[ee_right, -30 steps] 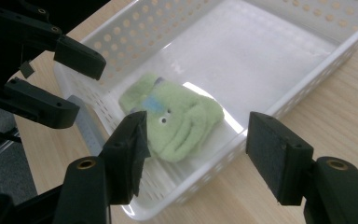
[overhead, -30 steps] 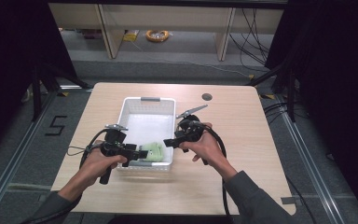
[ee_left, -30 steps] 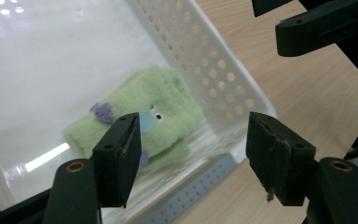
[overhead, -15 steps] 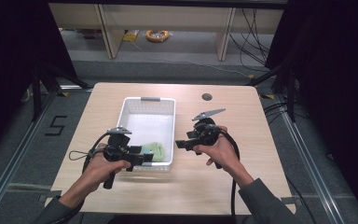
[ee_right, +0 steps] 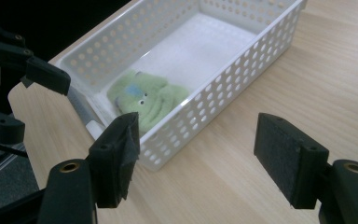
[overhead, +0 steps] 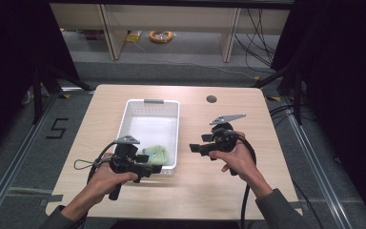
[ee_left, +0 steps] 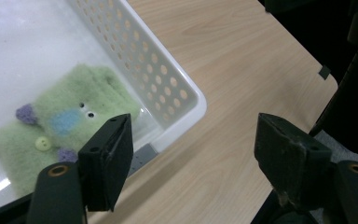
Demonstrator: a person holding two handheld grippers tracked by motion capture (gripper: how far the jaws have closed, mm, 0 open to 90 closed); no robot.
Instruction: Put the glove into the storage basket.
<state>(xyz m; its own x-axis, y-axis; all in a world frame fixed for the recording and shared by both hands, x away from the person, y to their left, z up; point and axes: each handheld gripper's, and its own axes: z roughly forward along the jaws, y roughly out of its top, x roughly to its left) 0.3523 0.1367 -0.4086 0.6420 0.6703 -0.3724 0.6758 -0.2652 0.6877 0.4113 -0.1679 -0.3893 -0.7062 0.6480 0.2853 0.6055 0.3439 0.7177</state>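
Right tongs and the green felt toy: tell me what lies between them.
In the high view, the white basket's perforated side wall and a bare strip of table separate the right tongs from the green felt toy. The right gripper view shows it too.

Black claws [overhead: 158,168], trailing cables, grey sleeves [overhead: 279,210].

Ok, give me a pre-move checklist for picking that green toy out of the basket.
1. Left claw open: ok, jaws wide apart, nothing between them.
2. Right claw open: ok, jaws apart and empty.
3. Green toy reachable: ok, it lies flat in the basket's near end, uncovered.
4. Basket stands flat on the table: ok.
5. Left claw lined up over the toy: not ok, it sits at the basket's near corner, partly over bare table.
6. Toy free of the basket wall: cannot tell, it lies close against the perforated side.
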